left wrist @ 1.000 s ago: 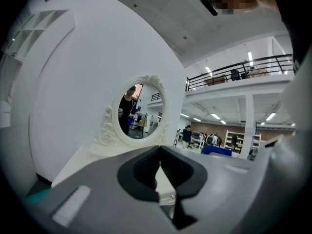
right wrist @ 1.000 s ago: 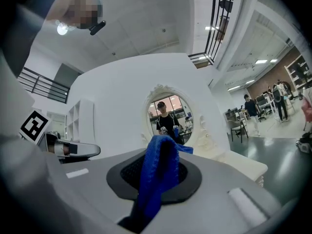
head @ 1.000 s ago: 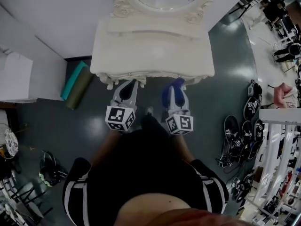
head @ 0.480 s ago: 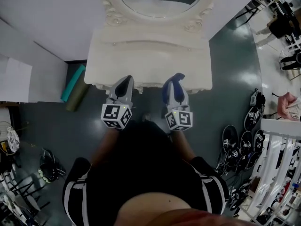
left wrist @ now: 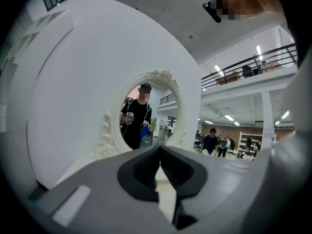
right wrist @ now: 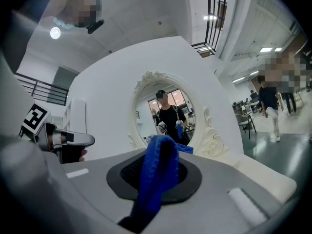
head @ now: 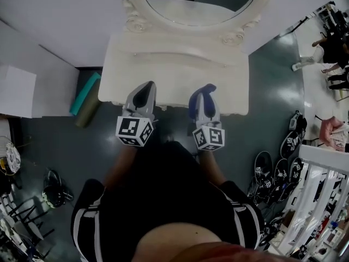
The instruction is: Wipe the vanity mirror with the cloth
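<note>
Blue cloth [right wrist: 157, 172] sits clamped in the right gripper [head: 202, 98], while the left gripper [left wrist: 159, 168] has its jaws pressed together, both over the white table [head: 180, 64] facing the mirror [head: 199, 1].

A cream vanity table [head: 174, 72] with carved edges stands on a dark glossy floor [head: 49, 141], the oval vanity mirror [head: 202, 4] rising from its back edge. A teal roll [head: 84, 93] and an olive roll [head: 90, 111] lie on the floor just left of it, shoes [head: 281, 165] well to its right
</note>
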Available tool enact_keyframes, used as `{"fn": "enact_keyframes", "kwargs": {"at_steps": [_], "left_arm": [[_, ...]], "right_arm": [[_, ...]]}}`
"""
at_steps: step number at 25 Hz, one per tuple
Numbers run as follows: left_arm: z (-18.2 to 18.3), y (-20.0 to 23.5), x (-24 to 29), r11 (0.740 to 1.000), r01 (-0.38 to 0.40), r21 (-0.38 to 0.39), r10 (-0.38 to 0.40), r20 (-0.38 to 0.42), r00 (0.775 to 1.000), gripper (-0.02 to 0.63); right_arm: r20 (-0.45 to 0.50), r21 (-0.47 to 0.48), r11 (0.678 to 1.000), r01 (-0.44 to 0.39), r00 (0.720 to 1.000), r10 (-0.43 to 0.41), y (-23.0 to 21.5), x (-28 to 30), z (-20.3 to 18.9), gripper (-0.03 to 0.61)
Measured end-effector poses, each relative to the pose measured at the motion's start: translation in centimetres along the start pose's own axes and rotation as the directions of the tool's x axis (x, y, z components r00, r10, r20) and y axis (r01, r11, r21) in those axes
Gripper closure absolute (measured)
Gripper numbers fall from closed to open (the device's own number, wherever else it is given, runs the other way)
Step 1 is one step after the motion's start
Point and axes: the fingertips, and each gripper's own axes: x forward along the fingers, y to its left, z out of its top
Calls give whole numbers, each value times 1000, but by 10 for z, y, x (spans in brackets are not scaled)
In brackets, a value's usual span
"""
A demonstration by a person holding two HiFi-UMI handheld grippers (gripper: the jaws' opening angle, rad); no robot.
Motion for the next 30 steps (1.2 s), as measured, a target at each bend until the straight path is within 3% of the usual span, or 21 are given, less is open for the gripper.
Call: {"fn": "enact_keyframes", "kwargs": {"at_steps": [10, 18, 30], "left_arm": [[30, 46, 69, 992, 125, 19, -124, -22, 992, 604], [53, 64, 107, 984, 177, -18, -177, -12, 984, 604], [83, 48, 183, 986, 166, 8, -166, 2, 986, 604]], "right_arm": [[55, 15, 992, 124, 991, -124, 7, 74, 23, 537], [98, 5, 988, 153, 983, -153, -2, 119, 45, 537], [204, 4, 984, 179, 963, -176, -70, 196, 111, 537]]}}
